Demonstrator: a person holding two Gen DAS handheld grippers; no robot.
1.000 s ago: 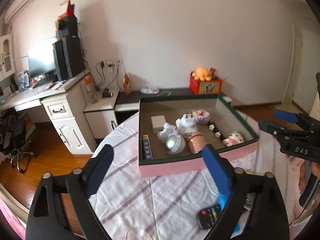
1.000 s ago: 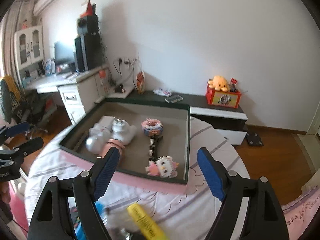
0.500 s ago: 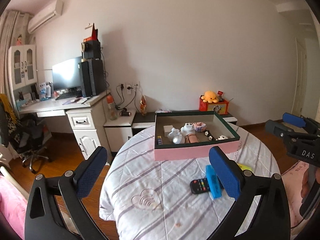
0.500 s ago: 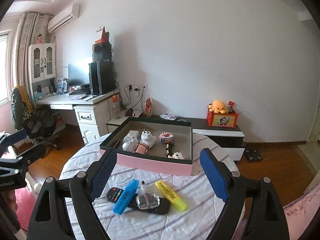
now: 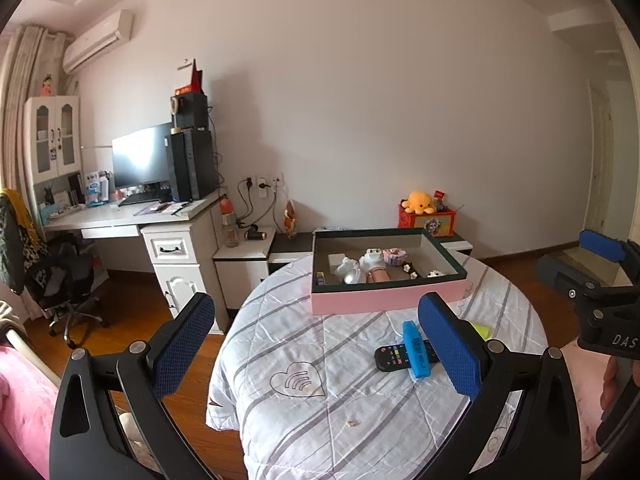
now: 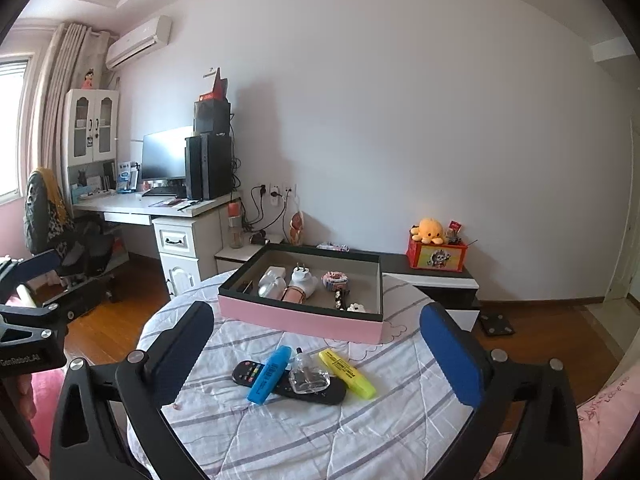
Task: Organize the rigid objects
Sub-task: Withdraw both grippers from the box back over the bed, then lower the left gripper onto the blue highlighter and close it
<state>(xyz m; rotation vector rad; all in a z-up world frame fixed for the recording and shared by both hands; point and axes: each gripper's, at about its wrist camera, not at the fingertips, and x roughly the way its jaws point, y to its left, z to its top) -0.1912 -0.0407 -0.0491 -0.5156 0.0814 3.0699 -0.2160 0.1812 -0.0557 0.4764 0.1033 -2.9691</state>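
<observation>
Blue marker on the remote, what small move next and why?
Probably bring the open right tool down over the blue marker. It lies on top of the remote, outside the pink box, and both tools are empty.

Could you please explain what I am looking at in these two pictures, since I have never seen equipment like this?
No robot is involved: a person holds a two-fingered grasping tool in each hand, and each tool carries a wide-angle camera looking forward between its blue-padded fingers. One picture comes from the left tool, the other from the right tool. Both are open and hold nothing; the right one's jaws have just been opening. Ahead is a round table under a striped cloth. On it sits a pink box with small items inside, and nearer lie a black remote, a blue highlighter, a yellow highlighter and a small clear bottle.
</observation>
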